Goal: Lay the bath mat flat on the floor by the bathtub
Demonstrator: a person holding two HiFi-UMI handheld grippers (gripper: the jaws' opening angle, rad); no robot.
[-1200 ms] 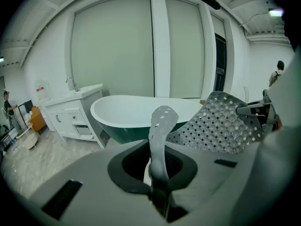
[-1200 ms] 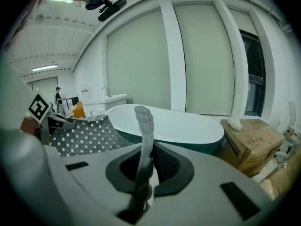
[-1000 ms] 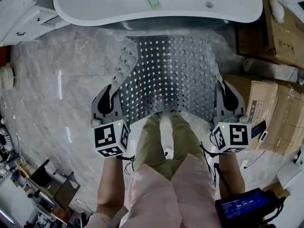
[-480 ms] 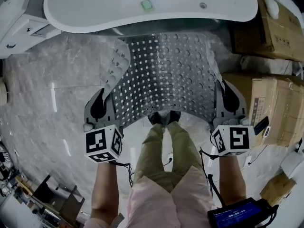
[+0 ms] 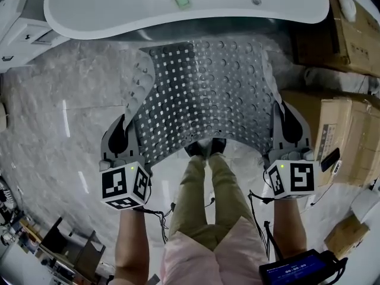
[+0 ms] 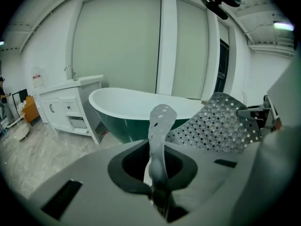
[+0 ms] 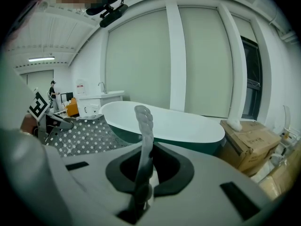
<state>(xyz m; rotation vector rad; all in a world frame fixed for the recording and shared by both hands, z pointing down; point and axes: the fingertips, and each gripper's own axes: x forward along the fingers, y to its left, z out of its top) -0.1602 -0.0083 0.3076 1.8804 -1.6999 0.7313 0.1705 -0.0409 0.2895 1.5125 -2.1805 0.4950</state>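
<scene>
Both grippers were clamped on the bath mat [image 5: 205,94]. The left gripper [image 5: 122,136] had its jaws pressed together on the mat's left edge, which stood up between them as a thin perforated strip. The right gripper [image 5: 289,126] pinched the right edge in the same way. The grey mat, full of small holes and round suckers, was stretched between the two on the near side of the bathtub [image 5: 119,16]. Its far edge reached close under the tub's rim, and its near edge sagged over the person's shoes [image 5: 205,147]. The left side of the mat curled over in a loose flap toward the tub. I could not tell whether the far edge touched the marbled floor [image 5: 71,100]. To the right of the tub stood cardboard boxes [image 5: 332,129], close to the right gripper. At the tub's left end stood a white cabinet [image 6: 66,105] with a tap on top.
</scene>
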